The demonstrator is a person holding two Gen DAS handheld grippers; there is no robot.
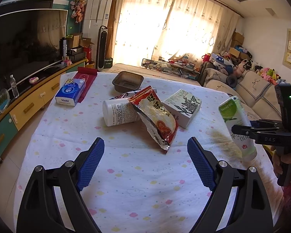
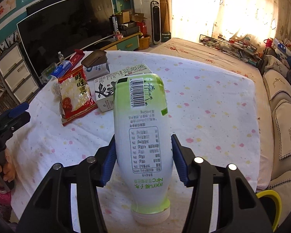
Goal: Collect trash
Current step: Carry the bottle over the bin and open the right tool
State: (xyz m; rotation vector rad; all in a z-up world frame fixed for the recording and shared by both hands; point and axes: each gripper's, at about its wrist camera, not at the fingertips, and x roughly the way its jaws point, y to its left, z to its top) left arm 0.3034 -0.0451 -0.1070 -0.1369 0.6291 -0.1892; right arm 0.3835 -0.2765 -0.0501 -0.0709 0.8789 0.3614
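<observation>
A green-and-white drink bottle [image 2: 143, 126] sits between the blue pads of my right gripper [image 2: 143, 136], which is shut on its body; its white cap points toward the camera. In the left wrist view the same bottle [image 1: 236, 120] hangs tilted above the table's right side. My left gripper [image 1: 145, 139] stands open over the flowered tablecloth [image 1: 126, 174], with nothing between its fingers. Just beyond it lie a red snack bag [image 1: 157, 116], a white cup on its side [image 1: 120, 112] and a white box with a green plant print [image 1: 182, 106].
A black plastic tray [image 1: 128, 81] sits at the table's far edge, with a blue tissue pack [image 1: 70, 93] and a red envelope [image 1: 87, 77] at the far left. A TV cabinet [image 1: 29, 104] runs along the left and a sofa [image 1: 252, 89] along the right. A yellow rim [image 2: 271, 200] shows at lower right.
</observation>
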